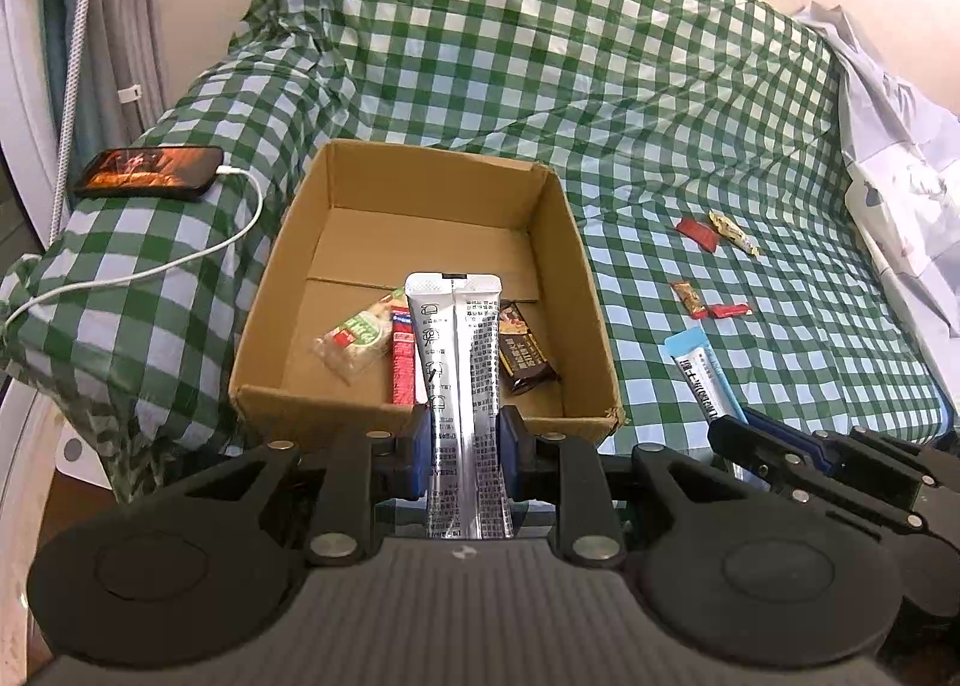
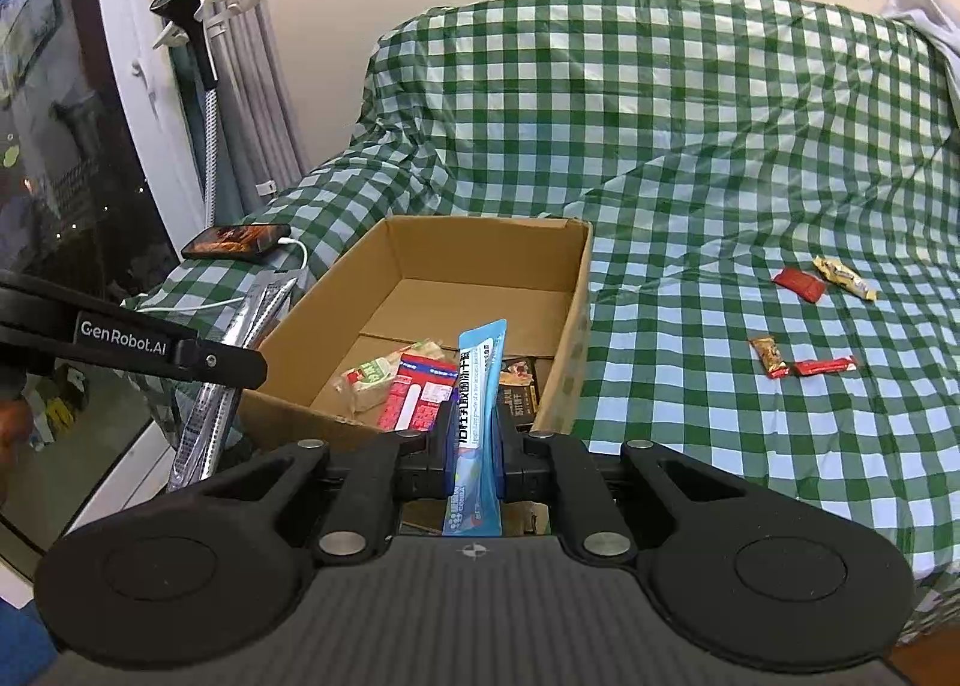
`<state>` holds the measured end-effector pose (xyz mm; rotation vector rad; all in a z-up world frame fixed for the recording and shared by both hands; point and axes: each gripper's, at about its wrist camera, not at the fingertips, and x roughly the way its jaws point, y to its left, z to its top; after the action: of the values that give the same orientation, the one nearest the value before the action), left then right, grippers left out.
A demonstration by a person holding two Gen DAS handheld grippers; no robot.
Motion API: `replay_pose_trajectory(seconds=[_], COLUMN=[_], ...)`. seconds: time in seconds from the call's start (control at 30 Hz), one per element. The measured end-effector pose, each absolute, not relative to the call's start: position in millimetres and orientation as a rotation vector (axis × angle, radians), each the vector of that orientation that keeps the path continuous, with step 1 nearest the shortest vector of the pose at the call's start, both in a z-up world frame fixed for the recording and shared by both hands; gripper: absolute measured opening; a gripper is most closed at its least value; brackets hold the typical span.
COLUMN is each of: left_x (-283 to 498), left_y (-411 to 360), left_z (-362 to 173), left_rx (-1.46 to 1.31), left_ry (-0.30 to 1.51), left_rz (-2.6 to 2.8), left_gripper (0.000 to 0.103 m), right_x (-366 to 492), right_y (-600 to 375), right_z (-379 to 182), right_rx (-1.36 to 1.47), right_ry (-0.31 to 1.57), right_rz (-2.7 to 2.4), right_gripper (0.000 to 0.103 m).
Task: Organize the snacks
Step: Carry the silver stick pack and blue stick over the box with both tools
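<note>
cardboard box [image 1: 576, 290] holds green packet [image 1: 354, 338], red packet [image 1: 403, 362], brown bar [image 1: 523, 356].

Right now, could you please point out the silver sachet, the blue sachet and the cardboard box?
silver sachet [image 1: 459, 362]: left wrist view, middle of its printed back.
blue sachet [image 2: 477, 416]: right wrist view, its printed front between the pads.
cardboard box [image 1: 420, 230]: left wrist view, bare floor near the far wall.

The left gripper [image 1: 461, 440] pointed steeply downward, its blue pads [image 1: 420, 446] clamped on both sides of a silver packet [image 1: 459, 338] standing upright between them. The right gripper [image 2: 474, 440] sat just beside it at a shallower tilt, its pads [image 2: 447, 446] pressed tight on a thin blue packet [image 2: 478, 386] that rose upright between them.
</note>
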<state>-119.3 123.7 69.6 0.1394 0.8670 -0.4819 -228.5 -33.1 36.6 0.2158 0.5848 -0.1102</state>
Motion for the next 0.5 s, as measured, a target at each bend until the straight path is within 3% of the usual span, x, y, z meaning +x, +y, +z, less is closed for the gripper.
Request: replay_pose_trajectory(seconds=[0.5], left_x=[-118], left_y=[135], left_z=[68], left_rx=[0.124], left_ry=[0.864], left_rz=[-0.477], left_gripper=[0.026], right_x=[-225], right_y=[-19], right_z=[39], right_rx=[0.168], right_ry=[0.600], right_rz=[-0.114], right_gripper=[0.012])
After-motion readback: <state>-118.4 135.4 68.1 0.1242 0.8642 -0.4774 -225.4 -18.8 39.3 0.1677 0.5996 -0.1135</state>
